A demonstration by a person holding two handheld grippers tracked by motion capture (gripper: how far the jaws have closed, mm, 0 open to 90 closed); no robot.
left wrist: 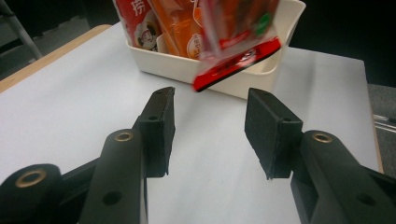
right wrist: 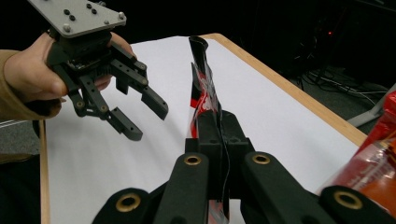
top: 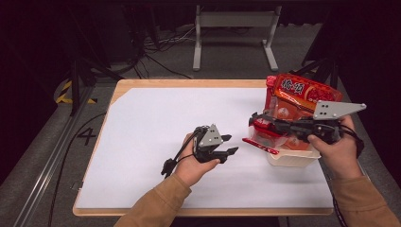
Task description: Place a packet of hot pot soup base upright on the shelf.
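Right gripper (top: 257, 121) clamped on red snack packet (top: 261, 141) above white bin (top: 289, 158) | left gripper (top: 231, 144) parted, empty, left of bin | lift clear, keep grip square

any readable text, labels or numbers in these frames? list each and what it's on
"4": dark numeral on the grey floor left of the table.
Large white Chinese characters on the big red-orange snack bag standing in the white plastic bin: too blurred to read.
One white character on a red packet in the bin: cut off, unreadable.
Print on the flat red packet: illegible.
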